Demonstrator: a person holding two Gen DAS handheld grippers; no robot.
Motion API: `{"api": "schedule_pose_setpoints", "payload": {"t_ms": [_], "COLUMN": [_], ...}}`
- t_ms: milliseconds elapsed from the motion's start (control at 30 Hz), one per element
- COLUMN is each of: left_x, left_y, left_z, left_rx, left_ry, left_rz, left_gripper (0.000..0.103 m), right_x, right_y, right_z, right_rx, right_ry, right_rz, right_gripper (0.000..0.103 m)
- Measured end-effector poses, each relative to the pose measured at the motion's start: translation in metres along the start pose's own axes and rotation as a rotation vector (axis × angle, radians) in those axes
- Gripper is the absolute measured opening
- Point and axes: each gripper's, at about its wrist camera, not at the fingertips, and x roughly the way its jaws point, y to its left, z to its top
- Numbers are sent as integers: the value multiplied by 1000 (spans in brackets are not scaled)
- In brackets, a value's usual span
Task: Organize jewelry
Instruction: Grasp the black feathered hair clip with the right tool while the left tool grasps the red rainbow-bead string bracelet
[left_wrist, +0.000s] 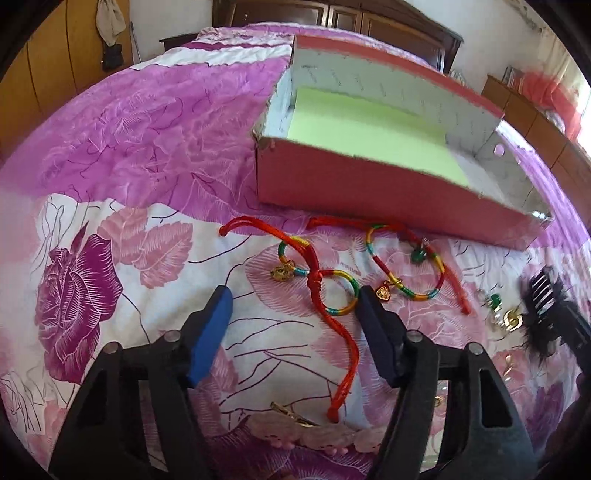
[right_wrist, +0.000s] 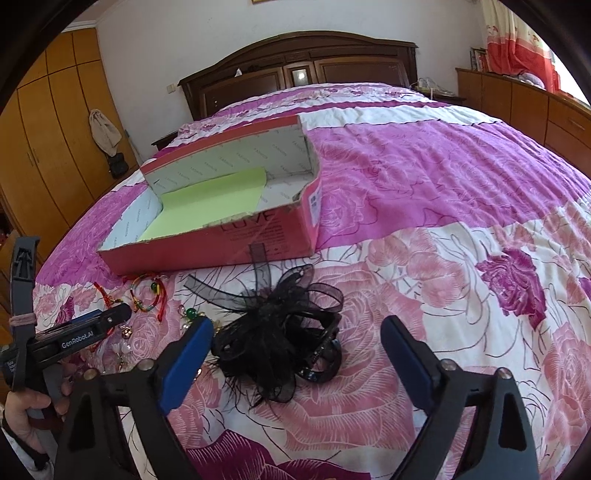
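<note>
Two red cord bracelets with rainbow bands lie on the floral bedspread: one (left_wrist: 317, 284) with a gold charm just ahead of my open left gripper (left_wrist: 295, 299), the other (left_wrist: 406, 262) with a green bead to its right. A pink hair clip (left_wrist: 314, 435) lies below the jaws. An open red cardboard box (left_wrist: 369, 192) with green paper inside stands behind them. My open right gripper (right_wrist: 295, 336) hovers around a black feathered hair clip (right_wrist: 280, 332). Earrings with green beads (right_wrist: 190, 315) lie left of it. The box (right_wrist: 258, 236) stands behind.
The bed is wide, with a dark wooden headboard (right_wrist: 295, 70) at the far end. Wooden wardrobes (right_wrist: 48, 140) stand to the left and a low cabinet (right_wrist: 517, 99) to the right. The left gripper (right_wrist: 74, 339) shows in the right wrist view.
</note>
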Motion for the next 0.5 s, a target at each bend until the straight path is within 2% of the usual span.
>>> {"api": "schedule_pose_setpoints", "payload": {"t_ms": [67,200,333,400,467,500], "left_x": [2,2,-3,-8,-14,-16], "left_y": [-2,-5,-3,2,8,10], "left_z": [-1,-2,-2,0,-2,-2], "left_rx": [8,17,12,3,-7,-12], "left_ry": [6,3,-11,-23,-37,-41], "left_rz": [12,21,-4,-16,-34,-43], "left_gripper": [64,64,60,50,32,27], "right_x": [3,12,20,23,25,25], "right_y": [2,0,-5,-7,-7,-7], "right_z": [0,-1,-2,-3,-3,-3], "right_rx": [-5,10,44,56,60,59], "right_ry": [11,44,82,96,103,107], "right_rz": [10,38,66,74,74,72], "right_gripper": [87,87,87,87,86,85]}}
